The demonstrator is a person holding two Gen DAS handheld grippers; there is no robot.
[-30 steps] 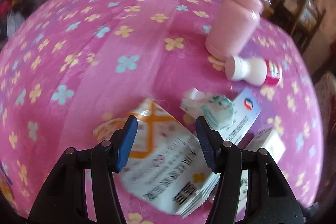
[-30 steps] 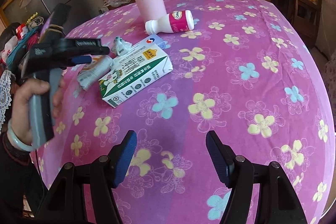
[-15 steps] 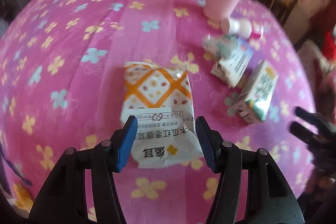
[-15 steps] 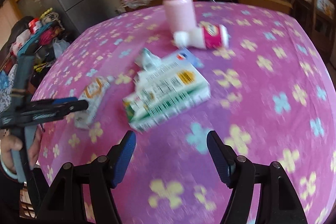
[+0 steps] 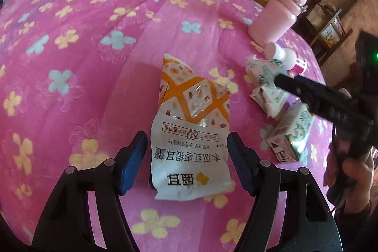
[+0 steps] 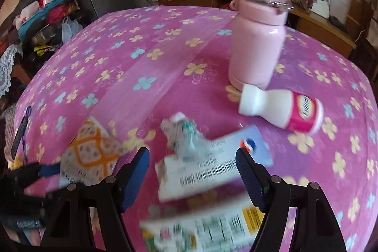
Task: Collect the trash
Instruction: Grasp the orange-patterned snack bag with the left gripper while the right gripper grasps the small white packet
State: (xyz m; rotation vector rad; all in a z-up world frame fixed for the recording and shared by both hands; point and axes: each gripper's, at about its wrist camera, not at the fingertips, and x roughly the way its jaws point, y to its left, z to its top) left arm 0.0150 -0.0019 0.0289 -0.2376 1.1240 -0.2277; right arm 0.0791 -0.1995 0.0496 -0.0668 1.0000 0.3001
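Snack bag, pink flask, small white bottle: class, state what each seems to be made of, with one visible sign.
Snack bag: thin plastic film, probably; it is creased, with shiny clear patches.
Pink flask: hard and glossy, painted metal or plastic; highlights on a smooth rigid body, with a metal ring at the neck.
Small white bottle: matte white plastic, seemingly, with a printed pink label.
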